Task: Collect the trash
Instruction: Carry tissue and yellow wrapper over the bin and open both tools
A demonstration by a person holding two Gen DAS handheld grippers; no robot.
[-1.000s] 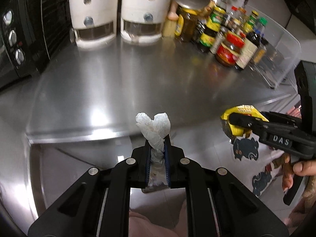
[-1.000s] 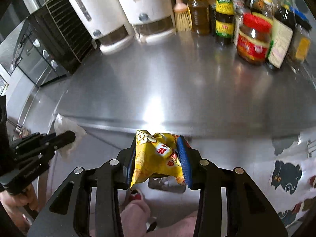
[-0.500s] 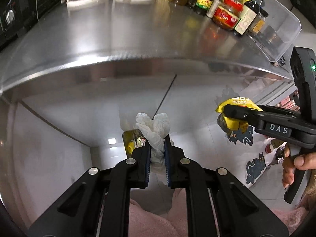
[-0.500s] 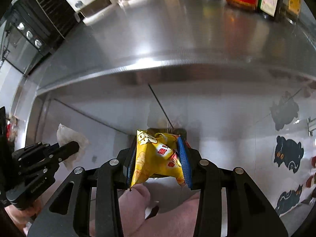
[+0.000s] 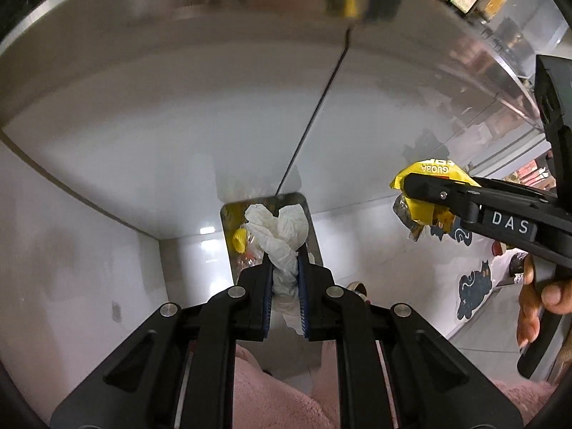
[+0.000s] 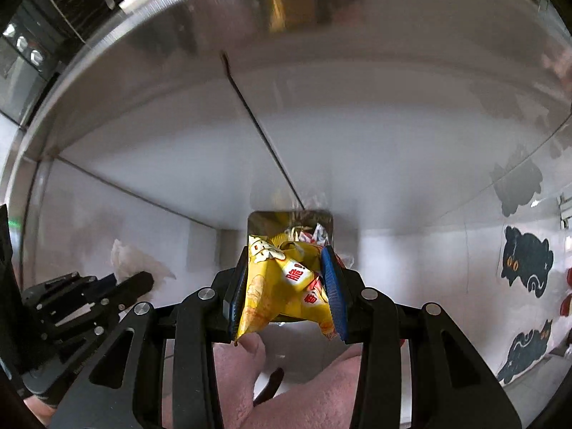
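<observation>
Both claws lowered toward bin (image 5: 228, 246); tissue (image 5: 282, 236) hides its contents.

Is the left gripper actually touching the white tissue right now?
Touching. The left wrist view shows the left gripper shut on the crumpled white tissue, both blue pads pressed against its twisted lower part, no gap either side.

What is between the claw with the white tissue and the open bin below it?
Nothing but air, in the left wrist view: the left claw holds the tissue directly above the bin.
</observation>
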